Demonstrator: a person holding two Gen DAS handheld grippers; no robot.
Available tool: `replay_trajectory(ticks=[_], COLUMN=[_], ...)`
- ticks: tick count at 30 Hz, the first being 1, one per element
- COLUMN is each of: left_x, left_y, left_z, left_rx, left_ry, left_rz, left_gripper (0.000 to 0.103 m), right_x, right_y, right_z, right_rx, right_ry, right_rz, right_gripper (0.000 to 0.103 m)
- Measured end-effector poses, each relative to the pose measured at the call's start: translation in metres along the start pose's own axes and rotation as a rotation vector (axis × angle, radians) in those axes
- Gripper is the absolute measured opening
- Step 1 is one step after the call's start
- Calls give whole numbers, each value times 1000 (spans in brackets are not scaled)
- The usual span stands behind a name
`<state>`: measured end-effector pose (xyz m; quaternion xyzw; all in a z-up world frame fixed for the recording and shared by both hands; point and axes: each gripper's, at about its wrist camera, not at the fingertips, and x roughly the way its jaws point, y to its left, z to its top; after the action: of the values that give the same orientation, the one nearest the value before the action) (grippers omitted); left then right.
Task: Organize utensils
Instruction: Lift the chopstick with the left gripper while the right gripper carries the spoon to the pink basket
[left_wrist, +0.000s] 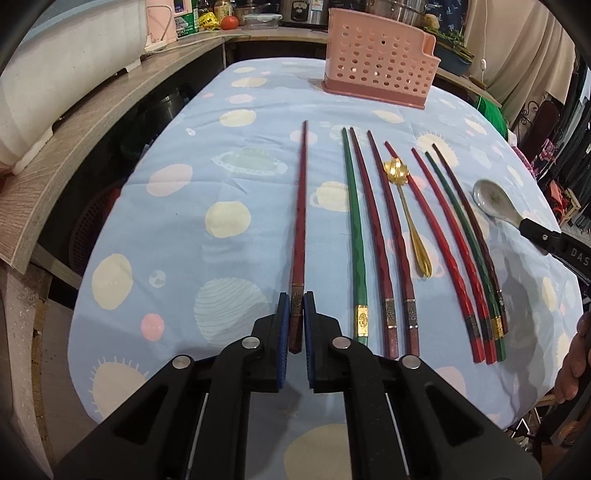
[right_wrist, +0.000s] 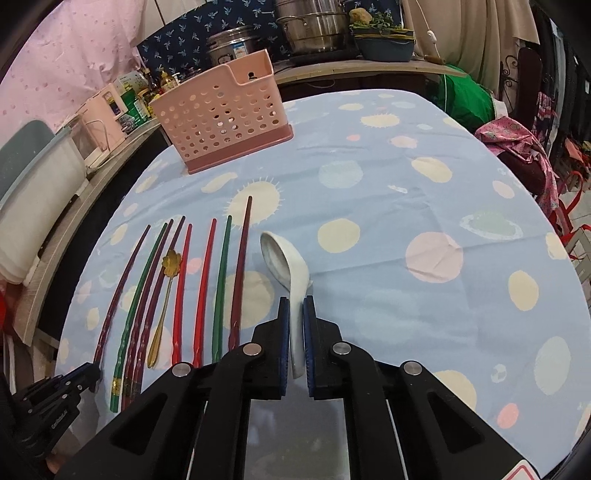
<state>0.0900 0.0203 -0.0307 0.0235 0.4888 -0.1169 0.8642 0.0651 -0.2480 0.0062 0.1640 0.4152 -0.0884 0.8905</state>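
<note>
Between your right fingers (right_wrist: 309, 332) sat a glossy ceramic spoon (right_wrist: 286, 266); between your left fingers (left_wrist: 282, 325), a lacquered wooden chopstick (left_wrist: 301, 221); beneath both lay matt cloth (left_wrist: 184, 229).

Blue planet-print tablecloth (left_wrist: 229, 177), pink holder (left_wrist: 376, 59), chopsticks (left_wrist: 384, 236), gold spoon (left_wrist: 410, 221)

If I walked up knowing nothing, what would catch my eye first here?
Probably the row of red and green chopsticks fanned across the planet-print tablecloth, with a pink perforated holder behind them. Then the two grippers: the left gripper pinches one dark red chopstick, the right gripper a white spoon.
</note>
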Motion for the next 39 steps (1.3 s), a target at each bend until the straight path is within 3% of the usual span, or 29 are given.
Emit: replay_trajectory(ticks=[15, 28, 39], left_x=[-57, -101, -143], left_y=[14, 12, -3], left_z=[67, 192, 284], left_rx=[-31, -7, -29], left_ry=[-145, -334, -478], left_rz=[-15, 37, -12], left_gripper=[7, 7, 7], right_x=[-38, -30, -8], right_y=[7, 14, 28], right_z=[39, 118, 198], right_rx=[-37, -42, -51], right_ry=[-114, -173, -225], right_rz=[-11, 41, 75], right_gripper=[6, 6, 6])
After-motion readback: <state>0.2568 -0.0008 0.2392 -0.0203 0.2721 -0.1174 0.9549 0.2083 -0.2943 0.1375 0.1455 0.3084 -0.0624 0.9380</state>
